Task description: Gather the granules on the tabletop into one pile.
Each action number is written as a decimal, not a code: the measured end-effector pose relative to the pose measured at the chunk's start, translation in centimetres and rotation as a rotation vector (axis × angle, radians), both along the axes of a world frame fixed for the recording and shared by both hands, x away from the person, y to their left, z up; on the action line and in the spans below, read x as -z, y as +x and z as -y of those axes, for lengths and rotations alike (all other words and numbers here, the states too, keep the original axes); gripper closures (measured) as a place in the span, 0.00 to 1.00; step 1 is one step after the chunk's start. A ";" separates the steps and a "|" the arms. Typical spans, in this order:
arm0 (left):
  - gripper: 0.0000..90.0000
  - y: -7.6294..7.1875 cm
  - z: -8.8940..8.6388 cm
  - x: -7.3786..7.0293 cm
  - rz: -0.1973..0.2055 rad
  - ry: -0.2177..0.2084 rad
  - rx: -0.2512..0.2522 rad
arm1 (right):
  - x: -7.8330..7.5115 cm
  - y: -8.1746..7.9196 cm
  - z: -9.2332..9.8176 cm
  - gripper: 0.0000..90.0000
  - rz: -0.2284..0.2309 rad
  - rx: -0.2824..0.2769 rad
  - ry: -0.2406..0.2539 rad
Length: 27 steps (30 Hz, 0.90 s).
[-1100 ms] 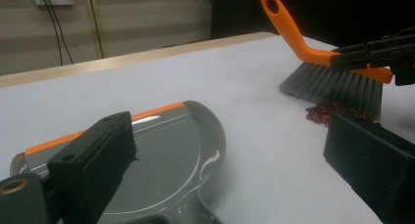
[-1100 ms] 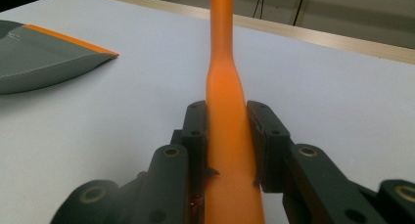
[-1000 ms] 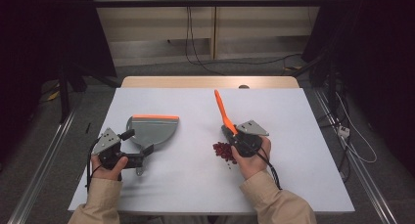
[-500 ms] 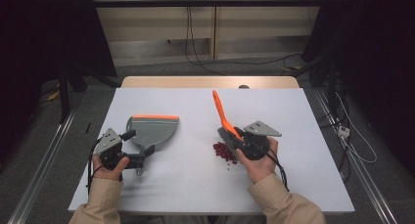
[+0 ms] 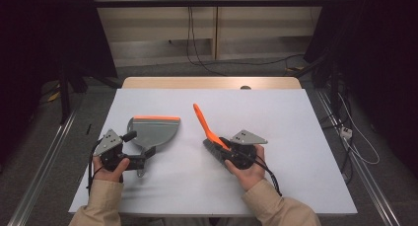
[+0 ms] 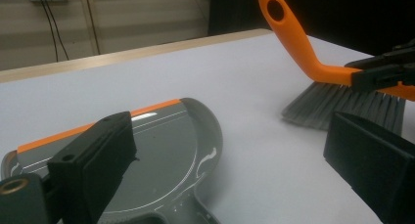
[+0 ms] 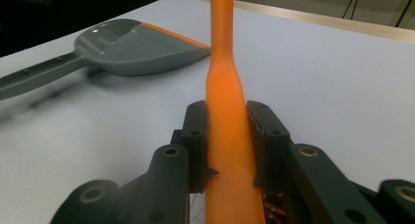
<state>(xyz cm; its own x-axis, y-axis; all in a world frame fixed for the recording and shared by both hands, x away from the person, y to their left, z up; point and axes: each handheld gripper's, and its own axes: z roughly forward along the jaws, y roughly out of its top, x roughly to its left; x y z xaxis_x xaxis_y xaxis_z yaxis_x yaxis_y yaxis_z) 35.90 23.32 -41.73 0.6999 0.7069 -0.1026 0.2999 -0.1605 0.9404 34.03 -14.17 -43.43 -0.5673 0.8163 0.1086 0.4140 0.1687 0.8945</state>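
Tabletop [image 5: 296, 137]: white, spans frame centre

Dustpan [image 5: 153, 132] lies flat, centre-left; its handle near left claw [image 5: 140, 162], whose jaws stand wide, gripping nothing

Brush [image 5: 207, 130] clamped by orange handle in right claw [image 7: 227, 141], bristles down on tabletop, centre-right

Red bits [image 7: 271, 212] under brush, lower frame: sweeping judged begun, nothing in dustpan yet

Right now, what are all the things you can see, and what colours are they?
Table: one, white top with a wooden far edge, middle of the room.
Dustpan: one, grey with an orange lip, on the table's left part.
Brush: one, orange handle and grey bristles, bristles on the table, right of the dustpan.
Red bits: a few, under the brush.
Cables: several, black, on the floor behind the table.
Left gripper: one, black, open, at the dustpan's handle.
Right gripper: one, black, shut on the brush handle.
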 end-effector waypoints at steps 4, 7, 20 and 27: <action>0.05 0.0 0.0 0.0 0.001 0.000 0.002 | 0.0 0.8 0.3 0.79 0.008 -0.011 0.006; 0.05 0.1 0.0 0.1 -0.001 0.004 0.005 | -0.3 1.3 0.4 0.79 0.021 -0.034 0.017; 0.05 0.0 0.1 0.0 -0.003 0.002 0.010 | -3.0 2.8 4.1 0.79 0.034 0.047 0.037; 0.05 0.0 0.1 0.0 -0.005 0.002 0.008 | -1.9 4.0 6.3 0.79 -0.003 0.118 -0.036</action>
